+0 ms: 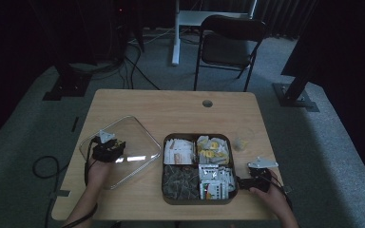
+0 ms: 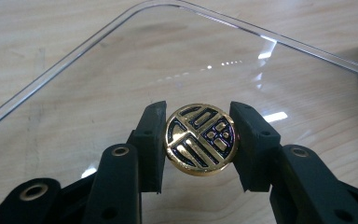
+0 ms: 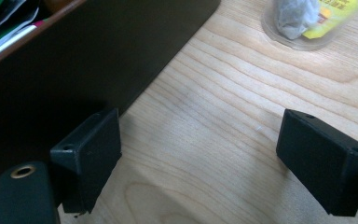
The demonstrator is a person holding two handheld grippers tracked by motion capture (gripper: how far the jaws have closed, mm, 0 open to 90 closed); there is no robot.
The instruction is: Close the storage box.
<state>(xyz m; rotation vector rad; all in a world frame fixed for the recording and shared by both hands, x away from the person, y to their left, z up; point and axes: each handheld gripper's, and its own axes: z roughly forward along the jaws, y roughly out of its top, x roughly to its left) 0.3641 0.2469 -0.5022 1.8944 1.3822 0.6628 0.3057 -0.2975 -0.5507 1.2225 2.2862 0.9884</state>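
A clear square lid (image 1: pixel 133 142) lies on the wooden table (image 1: pixel 171 107), left of a dark four-part tray (image 1: pixel 163 167) of packets. In the left gripper view the lid (image 2: pixel 98 84) carries a round gold knob with a black pattern (image 2: pixel 200 139), and both black pads press on its sides. My left gripper (image 1: pixel 108 148) is shut on that knob at the lid's middle. My right gripper (image 3: pixel 200 154) stands open just above bare wood, with nothing between its jaws. It sits beside the tray's dark outer wall (image 3: pixel 74 70), at the tray's near right corner (image 1: pixel 241 182).
The tray's compartments hold white, yellow and dark packets. A small clear cup with a crumpled packet (image 3: pixel 307 18) stands on the table right of the tray (image 1: pixel 240 144). A cable hole (image 1: pixel 207 103) is near the far edge. A folding chair (image 1: pixel 228 42) stands beyond the table.
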